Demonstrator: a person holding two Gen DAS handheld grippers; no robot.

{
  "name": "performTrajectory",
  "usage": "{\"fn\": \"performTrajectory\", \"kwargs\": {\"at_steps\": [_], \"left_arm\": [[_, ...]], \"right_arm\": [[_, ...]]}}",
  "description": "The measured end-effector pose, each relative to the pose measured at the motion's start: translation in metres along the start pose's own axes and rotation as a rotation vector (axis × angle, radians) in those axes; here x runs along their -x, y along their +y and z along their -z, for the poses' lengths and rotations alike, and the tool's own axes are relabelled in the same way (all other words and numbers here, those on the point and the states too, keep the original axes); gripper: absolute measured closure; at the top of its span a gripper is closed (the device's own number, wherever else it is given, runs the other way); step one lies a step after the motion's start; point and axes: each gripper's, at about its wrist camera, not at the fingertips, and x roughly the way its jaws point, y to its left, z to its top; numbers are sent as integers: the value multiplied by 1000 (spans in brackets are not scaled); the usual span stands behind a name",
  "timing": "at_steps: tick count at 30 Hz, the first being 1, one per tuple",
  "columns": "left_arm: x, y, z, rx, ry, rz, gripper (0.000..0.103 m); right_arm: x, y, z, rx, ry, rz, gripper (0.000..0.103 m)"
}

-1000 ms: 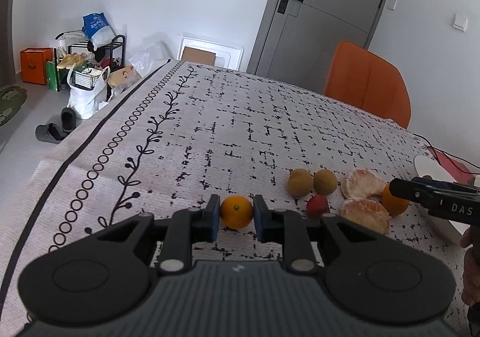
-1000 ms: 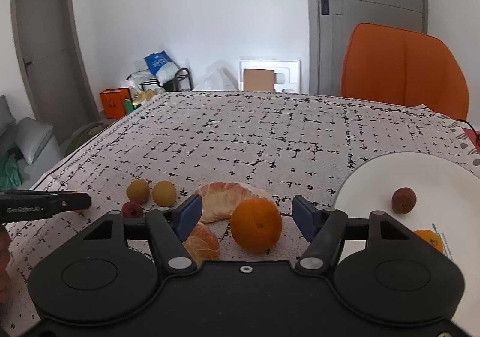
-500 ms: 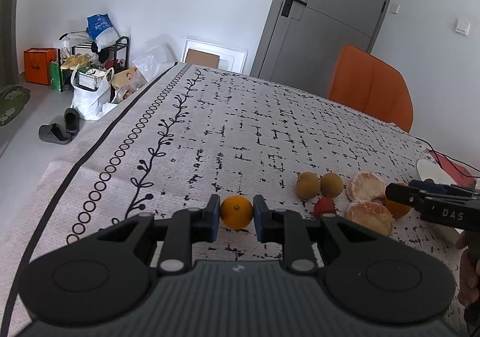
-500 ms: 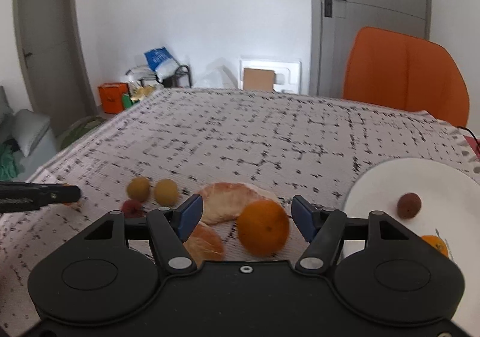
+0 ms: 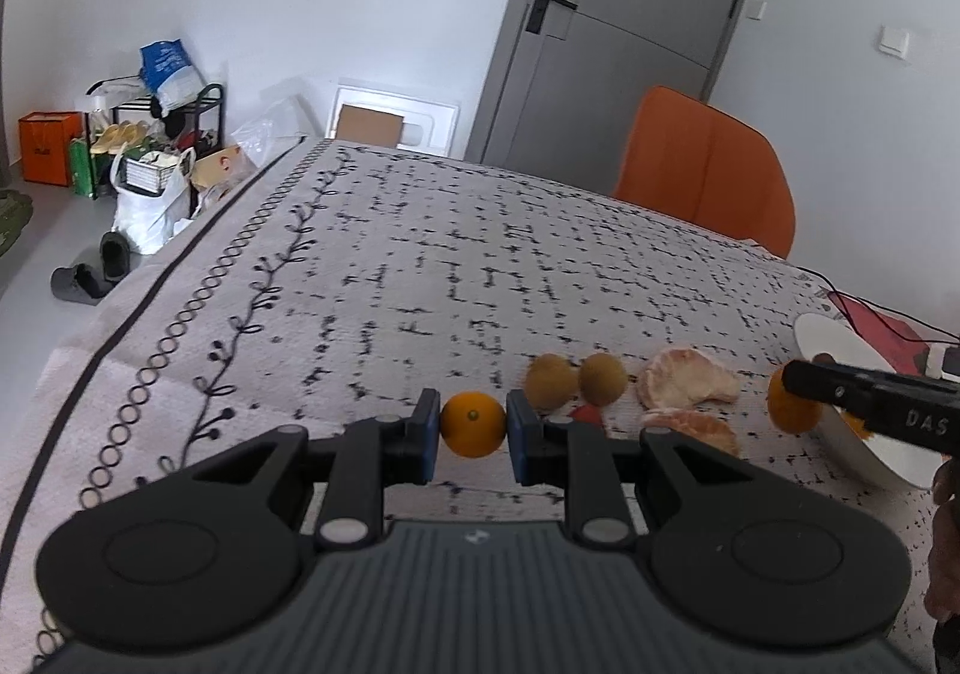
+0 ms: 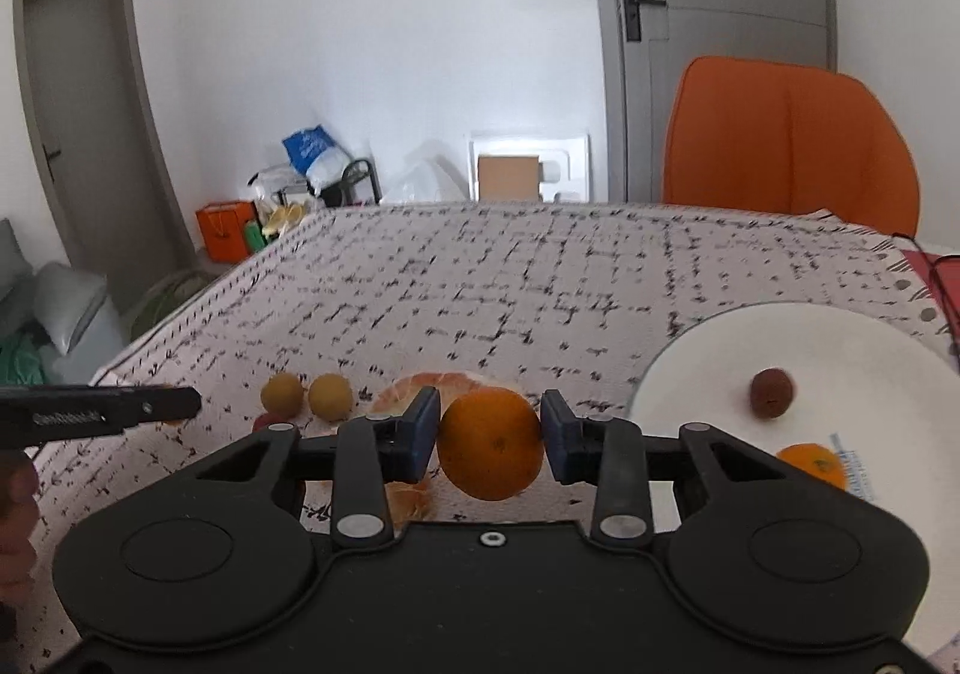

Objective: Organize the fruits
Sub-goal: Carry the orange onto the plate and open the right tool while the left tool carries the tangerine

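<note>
Fruits are mid-sort: the big orange is now clamped by the right hand-held gripper, whose jaws have just been closing on it, and it's been lifted a bit off the bench. A small orange is gripped tight in the left hand-held gripper. Loose pieces are left nearby; the white plate, probably next, already holds two.

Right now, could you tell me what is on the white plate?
The white plate holds a dark red fruit and a small orange fruit; its near edge is hidden behind the right gripper.
</note>
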Motion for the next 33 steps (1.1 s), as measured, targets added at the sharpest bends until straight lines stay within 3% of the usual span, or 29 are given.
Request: {"fn": "performTrajectory", "kwargs": {"at_steps": [10,33], "left_arm": [[-9,-32,-3,-55,7,58,81],[-32,-103,-6,-166,32,179,81]], "right_arm": [[34,-30,-3,-63,-73,46,69],[69,-96,28,-184,-91,206,69]]}}
